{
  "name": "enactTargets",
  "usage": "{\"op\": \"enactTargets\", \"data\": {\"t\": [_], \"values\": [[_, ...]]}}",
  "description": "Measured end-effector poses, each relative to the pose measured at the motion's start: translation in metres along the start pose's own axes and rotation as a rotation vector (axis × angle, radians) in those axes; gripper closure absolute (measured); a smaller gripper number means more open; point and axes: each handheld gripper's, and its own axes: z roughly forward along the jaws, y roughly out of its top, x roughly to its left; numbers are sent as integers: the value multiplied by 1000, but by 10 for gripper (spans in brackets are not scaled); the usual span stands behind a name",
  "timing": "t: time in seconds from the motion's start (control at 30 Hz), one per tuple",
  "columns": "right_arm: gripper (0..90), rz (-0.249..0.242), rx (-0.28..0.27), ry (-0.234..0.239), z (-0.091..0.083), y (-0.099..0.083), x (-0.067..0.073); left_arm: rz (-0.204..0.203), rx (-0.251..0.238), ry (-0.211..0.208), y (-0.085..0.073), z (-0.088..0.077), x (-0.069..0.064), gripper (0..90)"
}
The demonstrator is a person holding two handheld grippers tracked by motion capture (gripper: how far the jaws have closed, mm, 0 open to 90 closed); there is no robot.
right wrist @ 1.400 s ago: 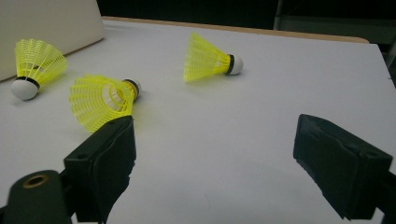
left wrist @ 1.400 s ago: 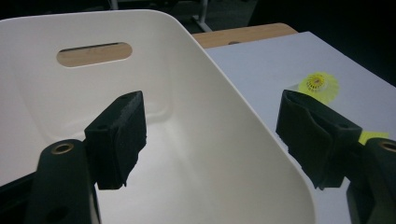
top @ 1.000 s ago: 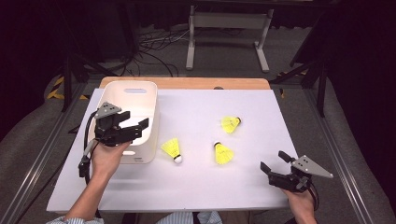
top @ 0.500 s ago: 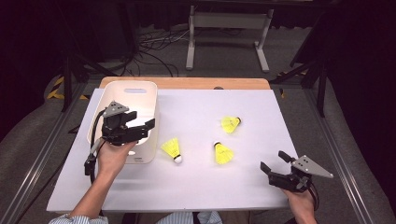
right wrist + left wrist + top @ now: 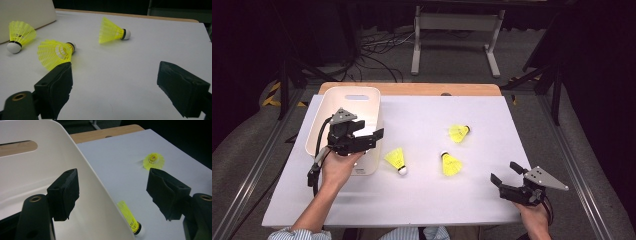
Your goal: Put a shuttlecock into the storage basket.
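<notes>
Three yellow shuttlecocks lie on the white table: one (image 5: 396, 160) beside the bin, one (image 5: 451, 164) in the middle, one (image 5: 459, 132) farther back. My left gripper (image 5: 374, 140) is open and empty above the right wall of the white bin (image 5: 357, 92). In the left gripper view (image 5: 113, 192) one jaw is over the bin's inside (image 5: 37, 170) and the other over the table, with the nearest shuttlecock (image 5: 128, 216) lying below by the wall. My right gripper (image 5: 504, 172) is open and empty near the front right, facing the middle shuttlecock (image 5: 53, 53).
The bin has a handle slot (image 5: 17, 146) in its far wall. A wooden strip (image 5: 412, 89) runs along the table's far edge. A metal stand (image 5: 452, 30) and cables lie on the floor beyond. Bare table surface (image 5: 140, 62) stretches ahead of the right gripper.
My left gripper has shifted a little to the right over the bin's right wall. The right gripper and the shuttlecocks have not moved.
</notes>
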Motion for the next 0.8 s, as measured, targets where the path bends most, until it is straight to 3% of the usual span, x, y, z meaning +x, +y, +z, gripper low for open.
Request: {"op": "enactTargets", "data": {"t": [0.53,0.8], "values": [[137,0,-1,1,0,0,0,13,28,-28,5,10,-12,283],[132,1,0,-8,0,0,-1,31,68,-44,6,18,-18,302]]}}
